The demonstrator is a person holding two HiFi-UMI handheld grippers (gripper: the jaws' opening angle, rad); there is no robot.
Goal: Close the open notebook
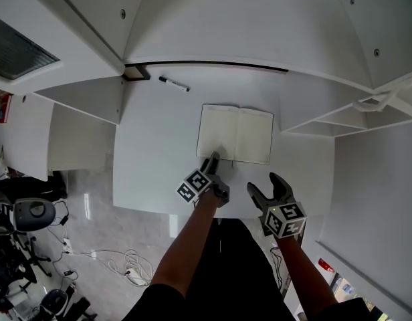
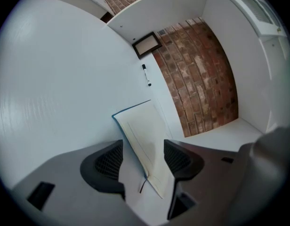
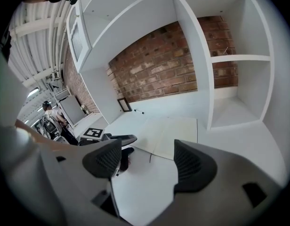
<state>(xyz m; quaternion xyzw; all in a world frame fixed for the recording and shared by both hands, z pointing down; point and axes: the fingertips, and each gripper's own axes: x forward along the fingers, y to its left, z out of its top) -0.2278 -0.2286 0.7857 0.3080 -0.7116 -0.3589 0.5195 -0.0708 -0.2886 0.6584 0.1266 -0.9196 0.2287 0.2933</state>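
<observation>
A cream-paged notebook with a thin blue cover point(image 1: 234, 134) lay open and flat on the white worktop point(image 1: 152, 152), both pages facing up. The left gripper point(image 1: 211, 162), grey with a marker cube, was at the notebook's near edge, by its left page. Its dark ribbed fingers point(image 2: 109, 163) were spread apart and clasped nothing. In the left gripper view the near part of the notebook showed between them, together with a thin dark ribbon bookmark point(image 2: 142, 185) trailing off the notebook's near edge onto the worktop; whether either finger touched the paper could not be told. The right gripper point(image 1: 266, 187) was nearer the person than the notebook and just off its near right corner. Its fingers point(image 3: 102, 159) were likewise released and wide, with only bare worktop between them and the notebook lying beyond them. A black-and-white marker pen point(image 1: 173, 83) lay on the worktop beyond the notebook's far left corner, well apart from it, and a small dark-framed picture point(image 2: 146, 44) leaned against the red brick wall point(image 3: 154, 65) behind the notebook
</observation>
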